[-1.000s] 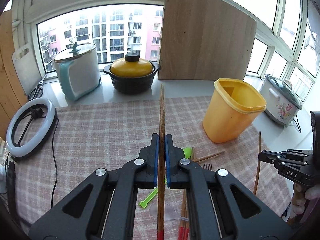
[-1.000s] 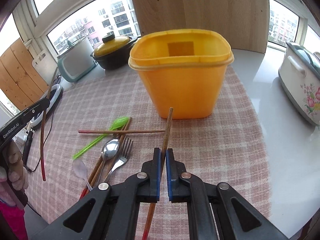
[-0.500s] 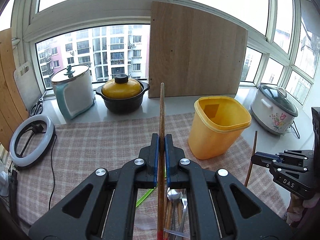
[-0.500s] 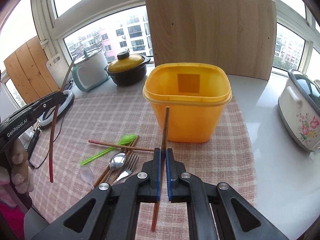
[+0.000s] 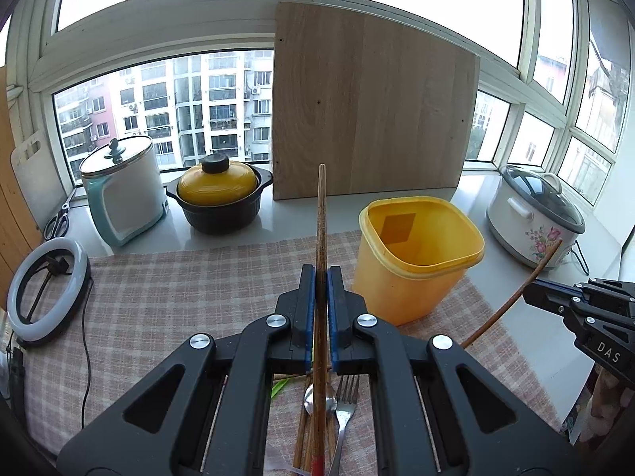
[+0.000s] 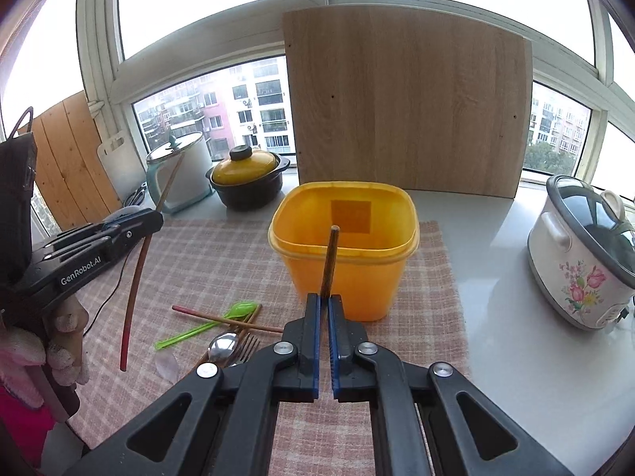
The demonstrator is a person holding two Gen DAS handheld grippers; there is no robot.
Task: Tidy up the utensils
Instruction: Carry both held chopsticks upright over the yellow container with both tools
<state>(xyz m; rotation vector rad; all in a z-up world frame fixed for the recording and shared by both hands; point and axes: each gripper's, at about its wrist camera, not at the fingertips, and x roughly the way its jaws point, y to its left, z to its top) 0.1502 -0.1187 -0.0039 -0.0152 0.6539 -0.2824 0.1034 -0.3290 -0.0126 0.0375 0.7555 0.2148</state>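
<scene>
I see a pale, smooth worktop (image 6: 496, 261) under a wide bay of windows, partly covered by a pink and beige checked woven cloth (image 5: 166, 301). A large flat board of light wood grain (image 6: 405, 103) leans upright at the far edge. At far left stand a white and teal rounded cooker with a glass lid (image 5: 121, 190) and a black pot with a glossy yellow domed lid (image 5: 218, 194); at far right sits a white floral slow cooker (image 6: 575, 254). A white ring light (image 5: 45, 285) lies flat at the left.

In the middle of the cloth stands the yellow plastic bin (image 6: 343, 246), squarish with rounded corners and a rolled rim, open on top.

My left gripper (image 5: 321, 317), black with blue-lined fingers, is clenched on a long brown wooden chopstick (image 5: 320, 246) that points upward, above the cloth to the left of the bin. My right gripper (image 6: 323, 333) is clamped on a second dark chopstick (image 6: 330, 261), whose tip shows in front of the bin's near rim.

On the cloth, near and left of the bin, lie loose chopsticks (image 6: 226, 319), a translucent green plastic spoon (image 6: 206, 323), a shiny metal spoon (image 6: 223, 347) and a metal fork (image 5: 344, 408).
</scene>
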